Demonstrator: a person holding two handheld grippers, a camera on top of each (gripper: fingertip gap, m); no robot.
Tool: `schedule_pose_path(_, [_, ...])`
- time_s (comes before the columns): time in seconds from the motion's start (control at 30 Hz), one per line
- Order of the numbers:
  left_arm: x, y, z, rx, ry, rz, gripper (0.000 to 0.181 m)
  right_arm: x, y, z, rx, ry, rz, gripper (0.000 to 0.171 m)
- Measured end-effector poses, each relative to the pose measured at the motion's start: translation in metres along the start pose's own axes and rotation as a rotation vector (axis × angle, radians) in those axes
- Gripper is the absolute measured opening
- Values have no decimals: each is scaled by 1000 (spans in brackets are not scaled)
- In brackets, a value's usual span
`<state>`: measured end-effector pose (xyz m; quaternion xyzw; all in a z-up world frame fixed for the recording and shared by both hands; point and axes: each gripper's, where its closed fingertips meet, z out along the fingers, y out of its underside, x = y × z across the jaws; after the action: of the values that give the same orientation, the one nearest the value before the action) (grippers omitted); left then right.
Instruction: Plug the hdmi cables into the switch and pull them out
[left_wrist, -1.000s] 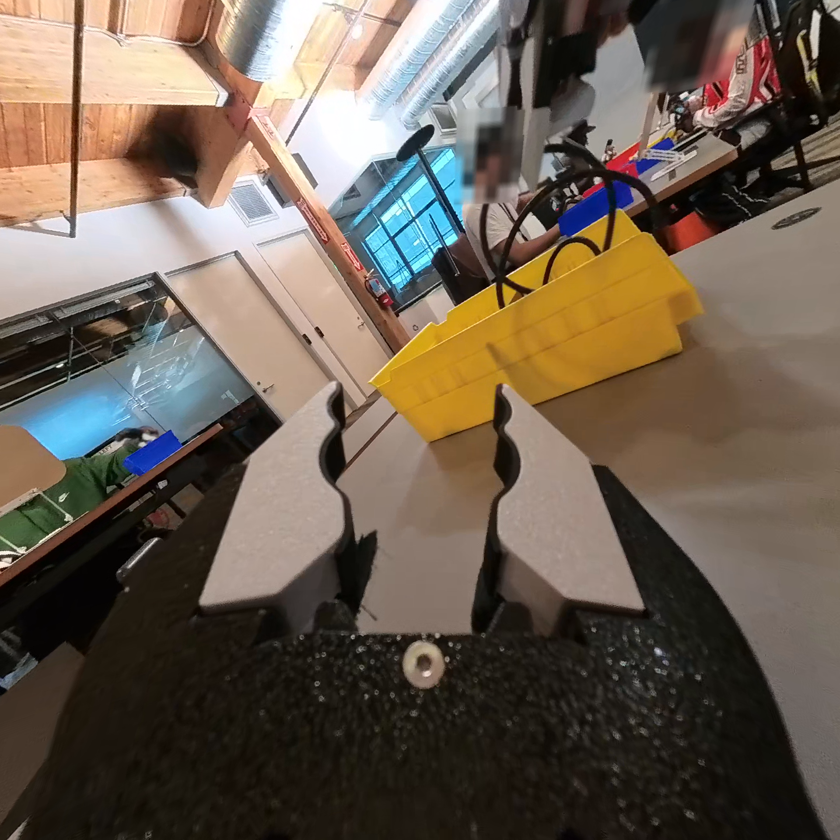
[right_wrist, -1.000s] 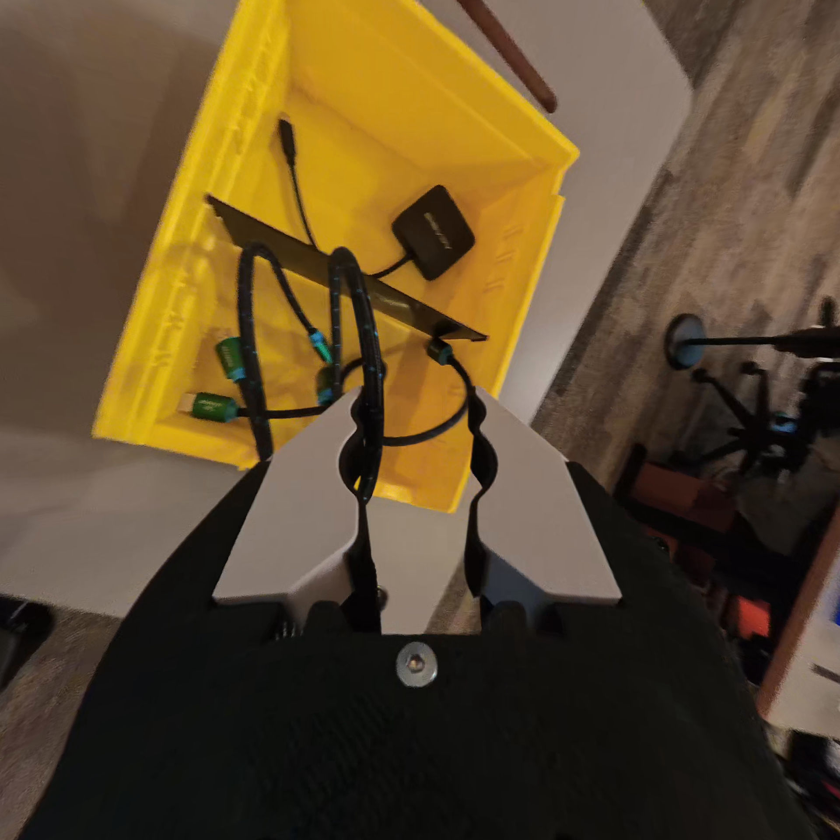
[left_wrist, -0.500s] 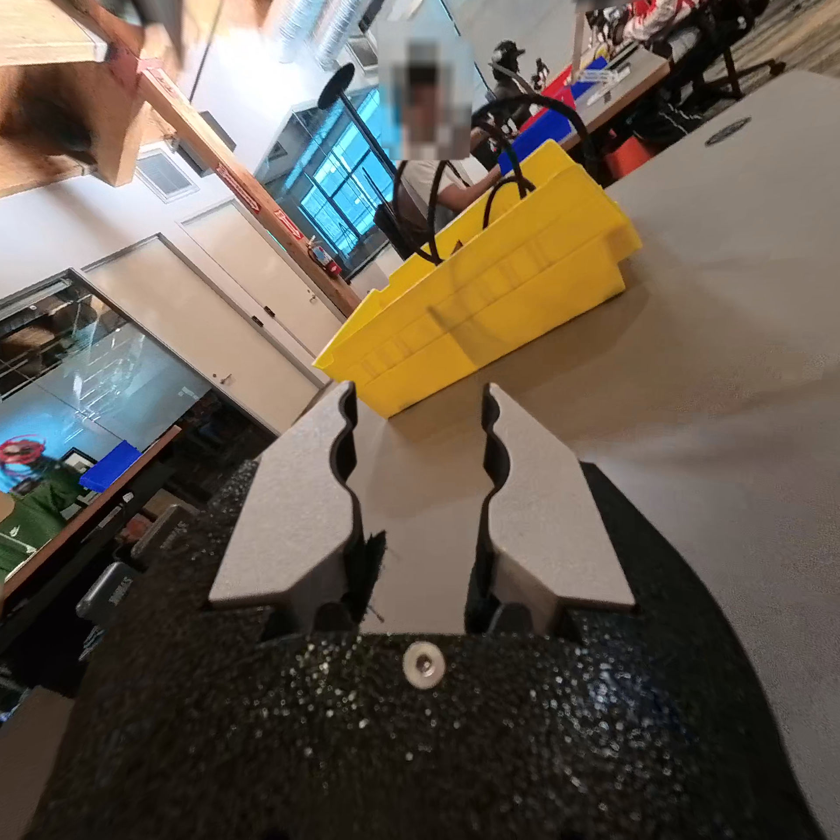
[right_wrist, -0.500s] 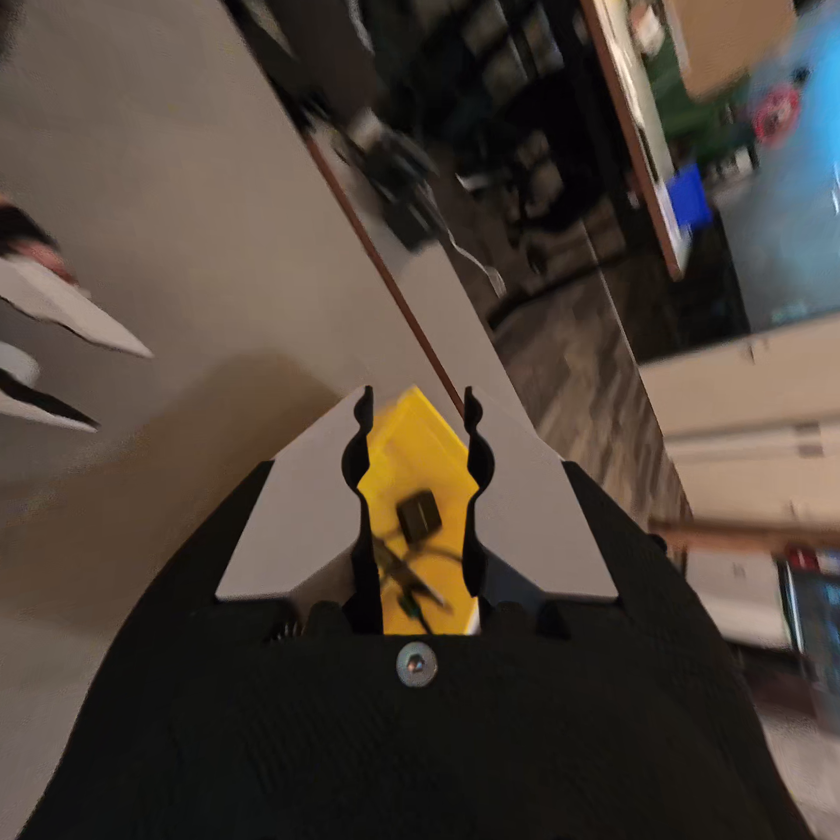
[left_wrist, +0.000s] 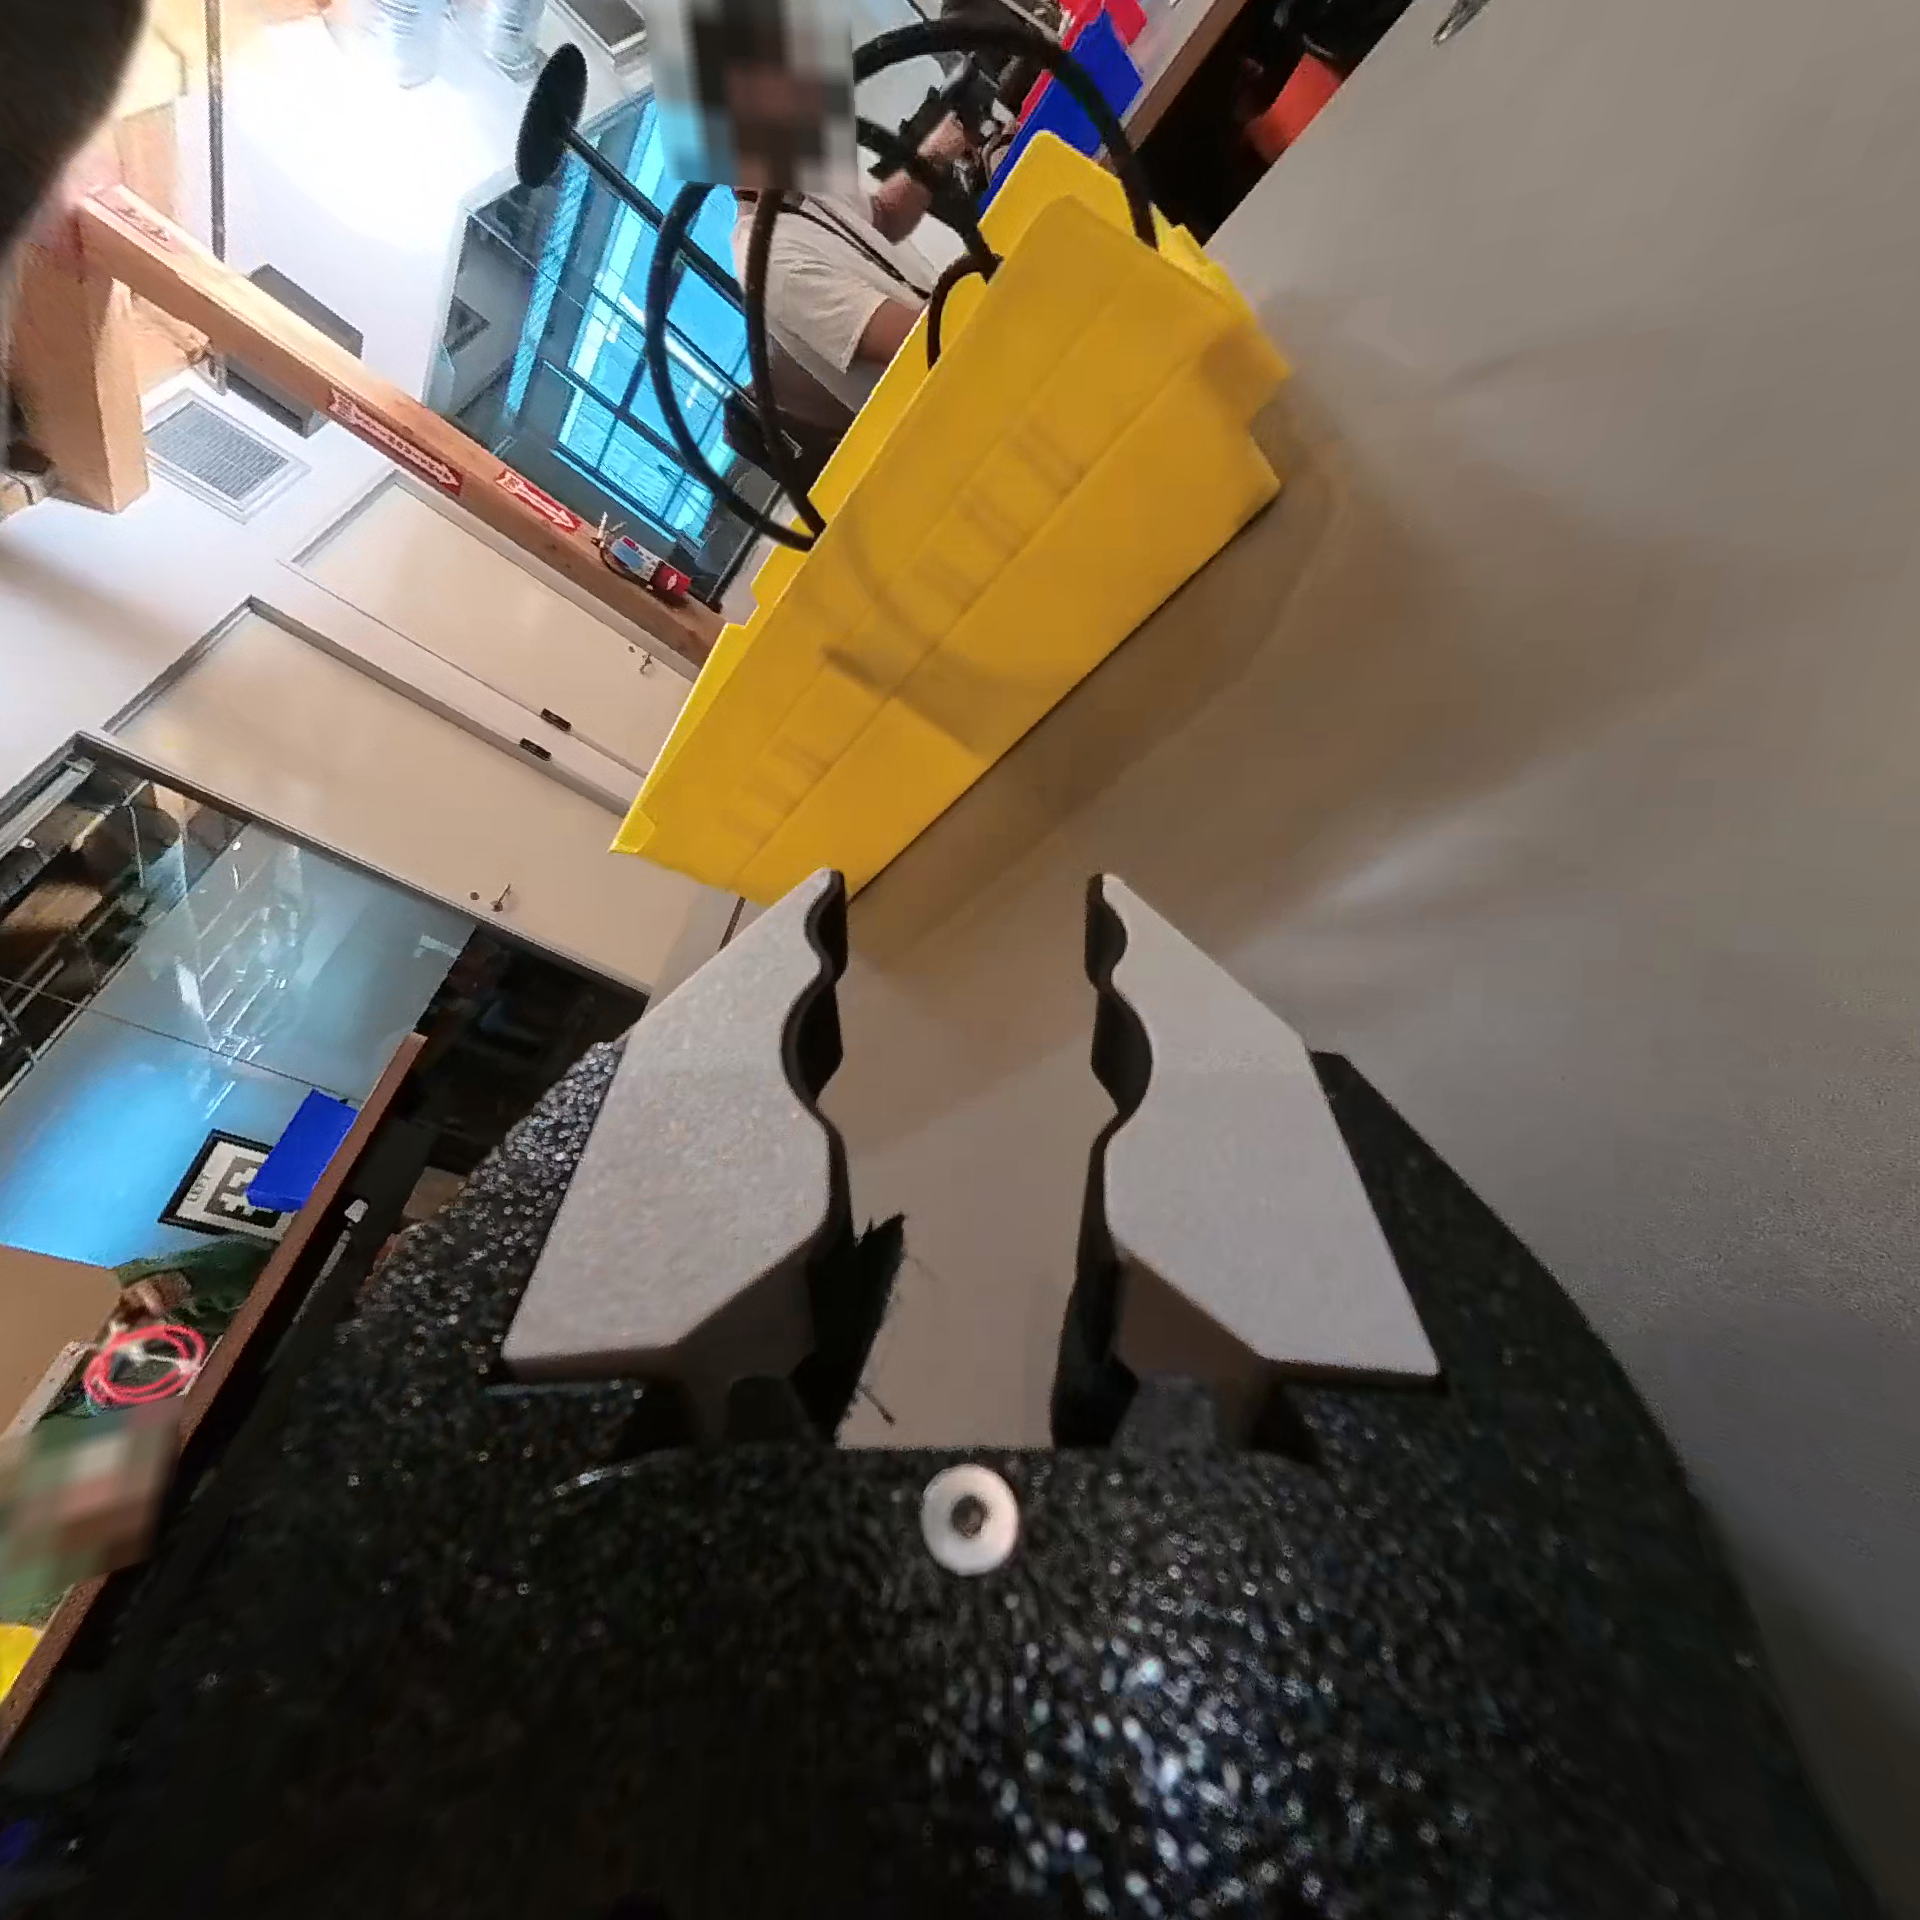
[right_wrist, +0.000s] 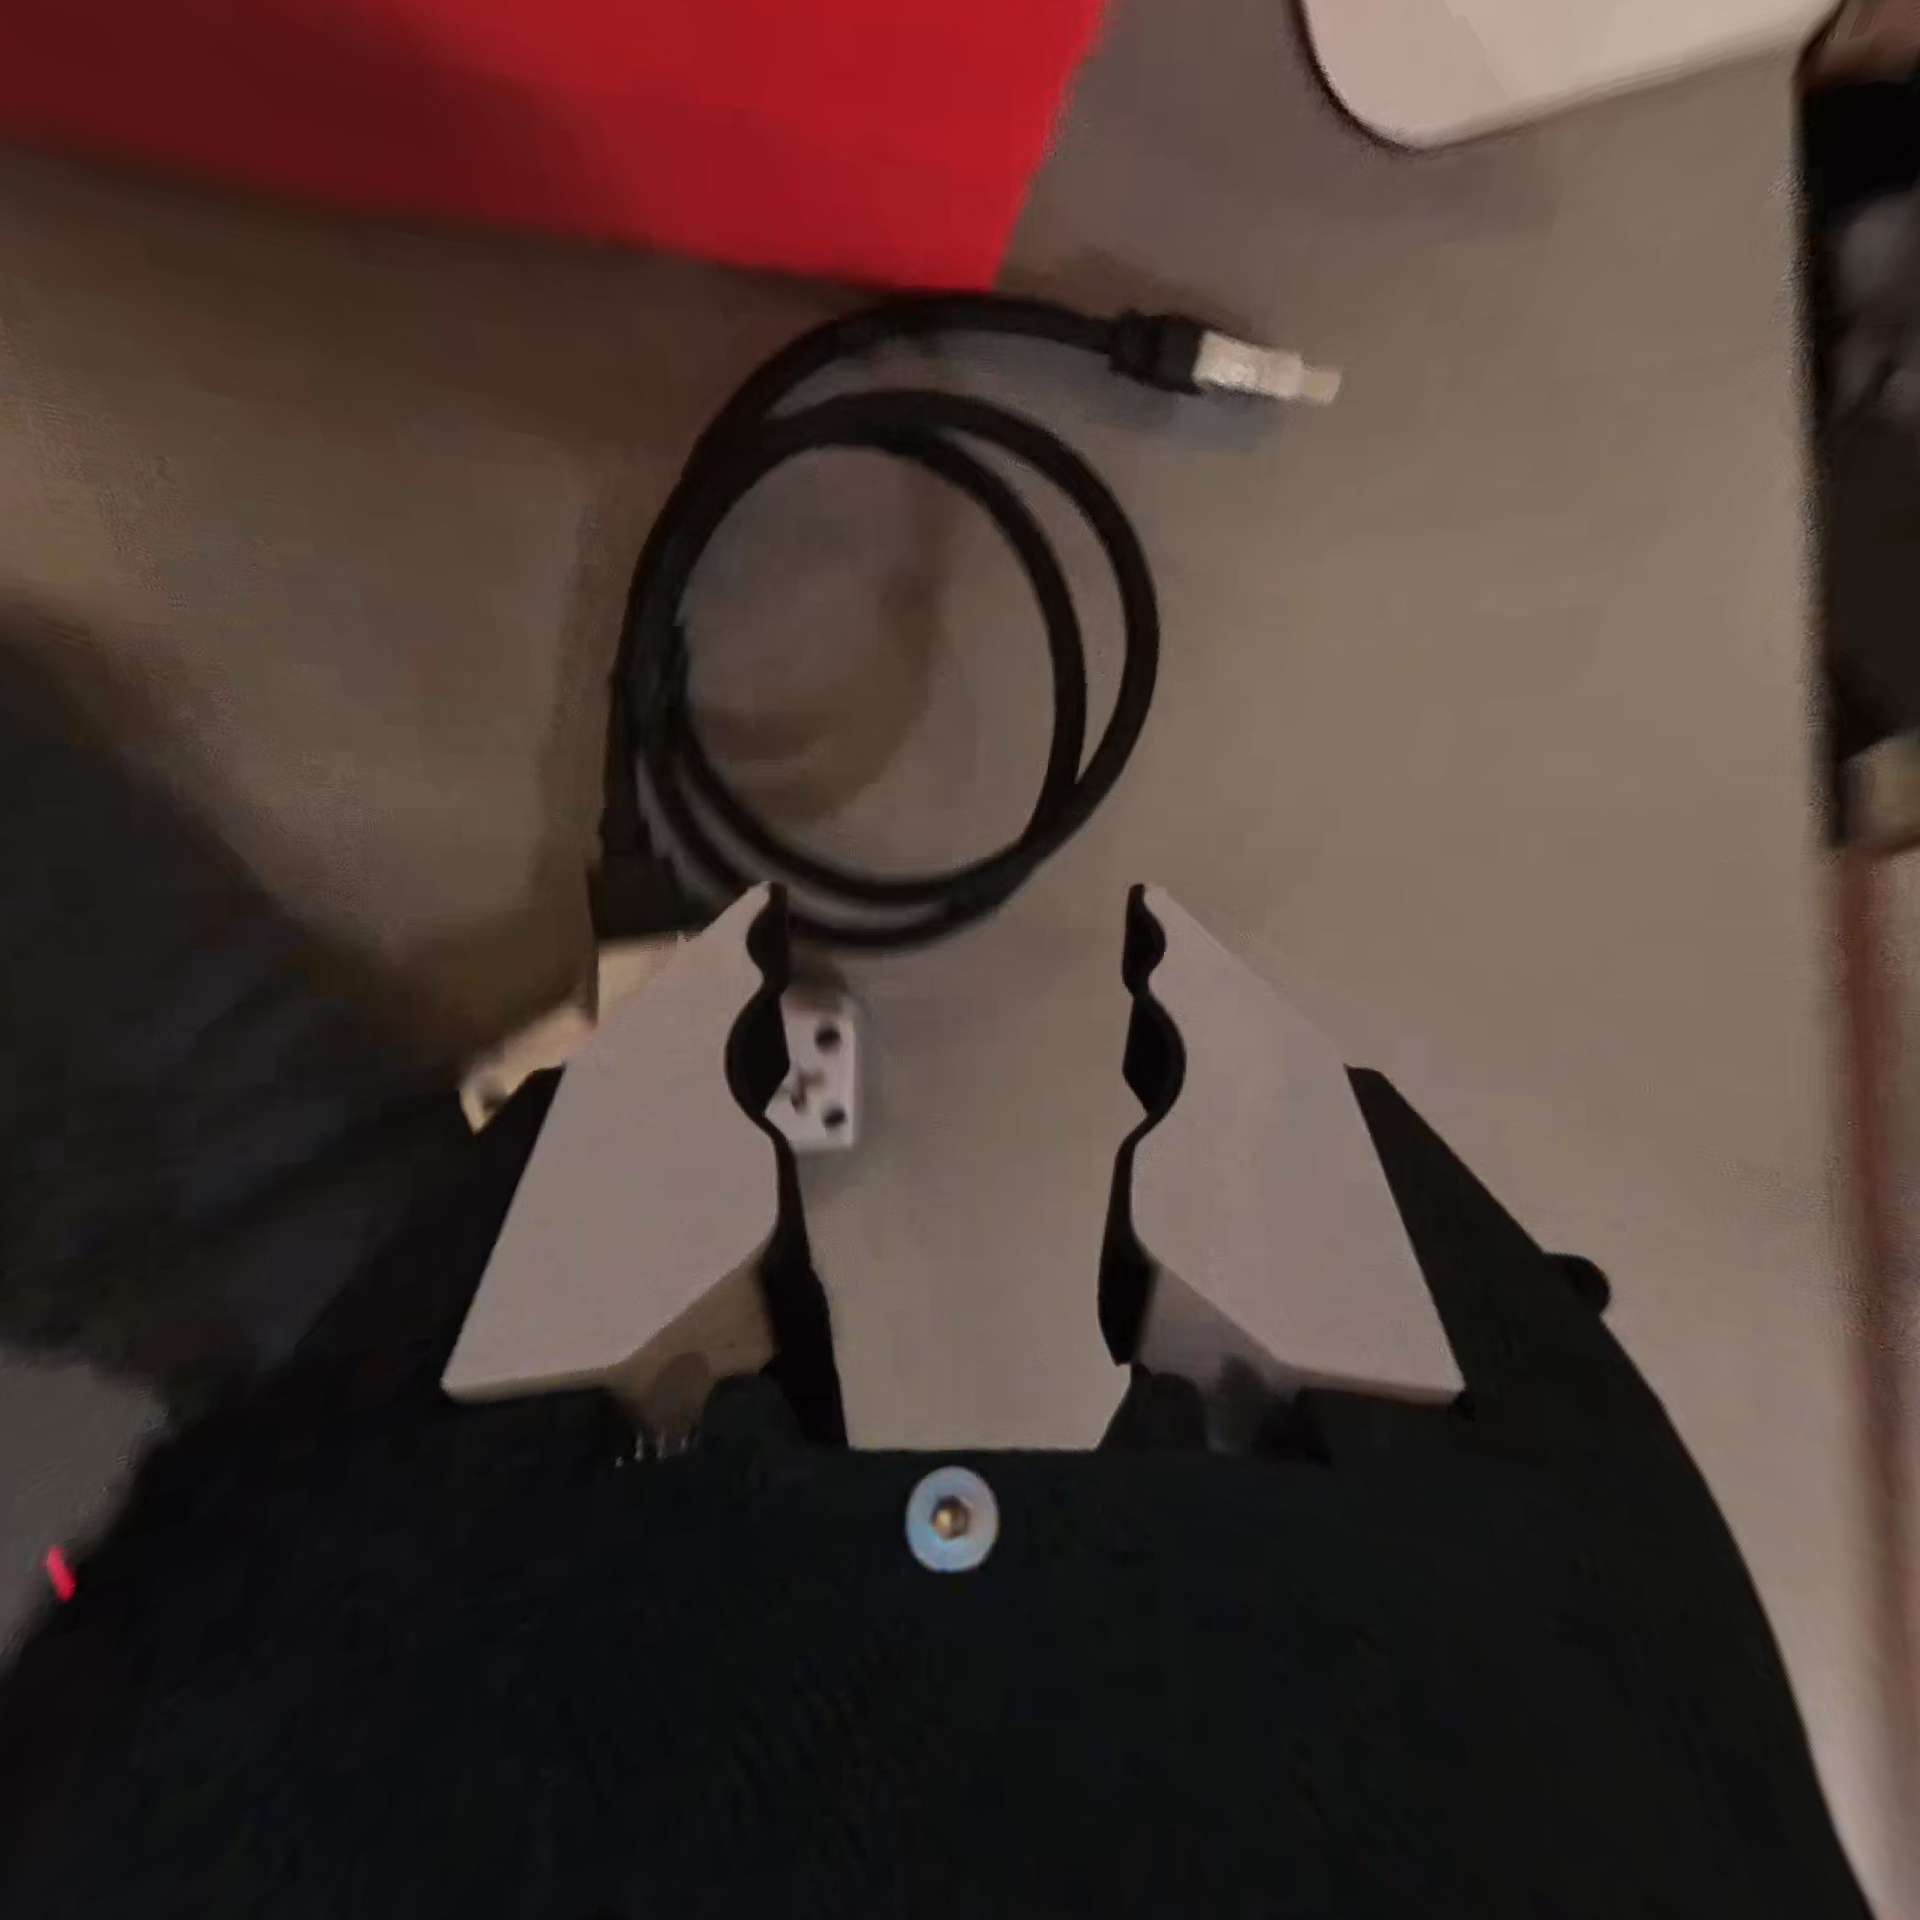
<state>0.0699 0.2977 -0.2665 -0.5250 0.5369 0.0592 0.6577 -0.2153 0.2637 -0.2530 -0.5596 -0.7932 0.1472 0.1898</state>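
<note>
HDMI cables (left_wrist: 727, 343) are sticking out of yellow bin (left_wrist: 987, 582) ahead of left claw (left_wrist: 966, 914); both claws, incl. right claw (right_wrist: 951, 914), are gaping, empty. Approach a plug squarely.

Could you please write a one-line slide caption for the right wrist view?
Open right gripper above a grey table, facing a coiled black cable; a small metal block lies between its jaws.

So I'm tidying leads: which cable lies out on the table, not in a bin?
The coiled black cable with the metal plug, before the right tongs.
</note>
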Motion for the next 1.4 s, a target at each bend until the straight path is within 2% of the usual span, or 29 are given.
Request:
schedule_pose_path(0.07, [0, 0, 0, -4, 1, 4, 44, 10, -3, 29, -26, -33, 203, 67])
schedule_pose_path(0.17, [0, 1, 0, -7, 2, 2, 43, 22, 2, 59, -85, -38, 257, 62])
schedule_pose_path(0.3, [1, 3, 1, -15, 5, 7, 43, 14, 8, 68, -124, -103, 236, 7])
schedule_pose_path(0.33, [2, 4, 1, -17, 6, 9, 43, 14, 4, 61, -101, -114, 226, 6])
schedule_pose_path(0.4, [3, 4, 1, -20, 11, 9, 42, 21, -12, 31, -7, -100, 201, 5])
schedule_pose_path(0.47, [4, 4, 1, -22, 16, 17, 41, 33, -25, -15, 98, -54, 188, 4])
schedule_pose_path(0.57, [5, 3, 2, -11, 30, 3, 39, 49, -20, -94, 221, 67, 133, 4])
schedule_pose_path(0.83, [9, 3, 3, -12, 49, 9, 36, 122, 64, -310, 374, 630, 143, 4])
schedule_pose_path(0.97, [5, 3, 3, -4, 51, -44, 35, 157, 130, -385, 323, 833, 192, 4])
schedule_pose_path(1.1, [-4, 5, 1, 10, 42, -154, 33, 190, 195, -424, 233, 988, 187, 4])
schedule_pose_path(1.2, [-8, 7, 1, 12, 39, -201, 31, 210, 237, -429, 200, 1062, 176, 4])
schedule_pose_path(1.3, [-9, 8, 1, 11, 40, -208, 30, 220, 270, -406, 201, 1077, 140, 4])
schedule_pose_path(1.4, [-7, 8, 1, 11, 45, -199, 30, 220, 307, -361, 163, 1009, 160, 4])
